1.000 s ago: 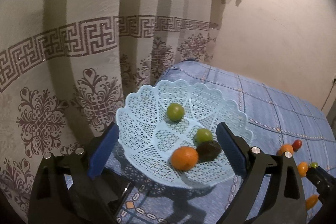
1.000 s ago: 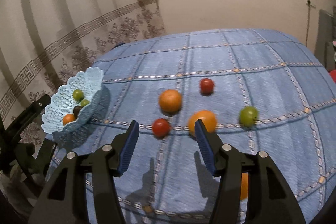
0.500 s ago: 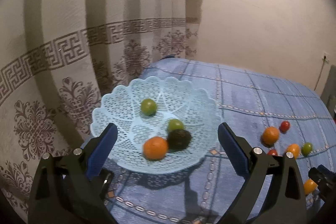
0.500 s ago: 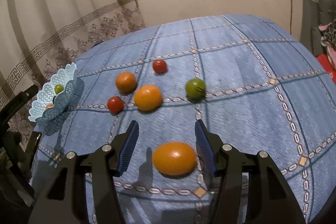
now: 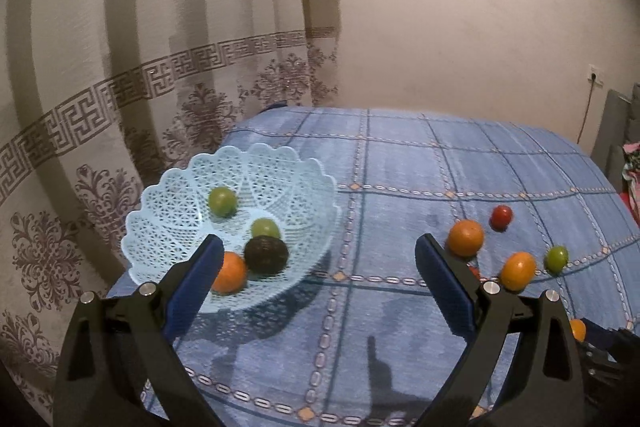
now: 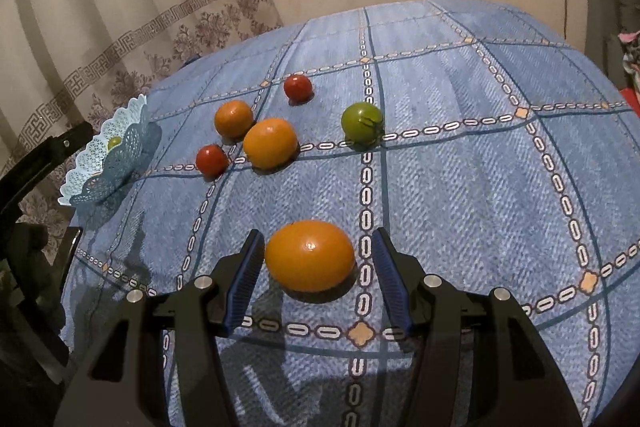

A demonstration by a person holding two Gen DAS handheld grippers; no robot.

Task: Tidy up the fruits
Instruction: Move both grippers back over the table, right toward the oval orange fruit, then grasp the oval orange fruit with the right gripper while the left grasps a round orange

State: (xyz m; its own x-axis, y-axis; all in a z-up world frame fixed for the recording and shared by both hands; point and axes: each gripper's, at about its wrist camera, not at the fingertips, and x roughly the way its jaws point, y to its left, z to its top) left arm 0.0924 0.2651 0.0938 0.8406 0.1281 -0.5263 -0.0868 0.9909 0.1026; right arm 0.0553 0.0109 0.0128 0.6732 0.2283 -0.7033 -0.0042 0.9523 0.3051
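The right gripper hangs low, jaws wide around an orange on the blue bedspread; the left gripper – spread wide, empty – faces the basket by the curtain.

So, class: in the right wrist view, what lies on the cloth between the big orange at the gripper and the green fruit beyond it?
Nothing but bare blue cloth. The right wrist view shows the big orange and green fruit apart.
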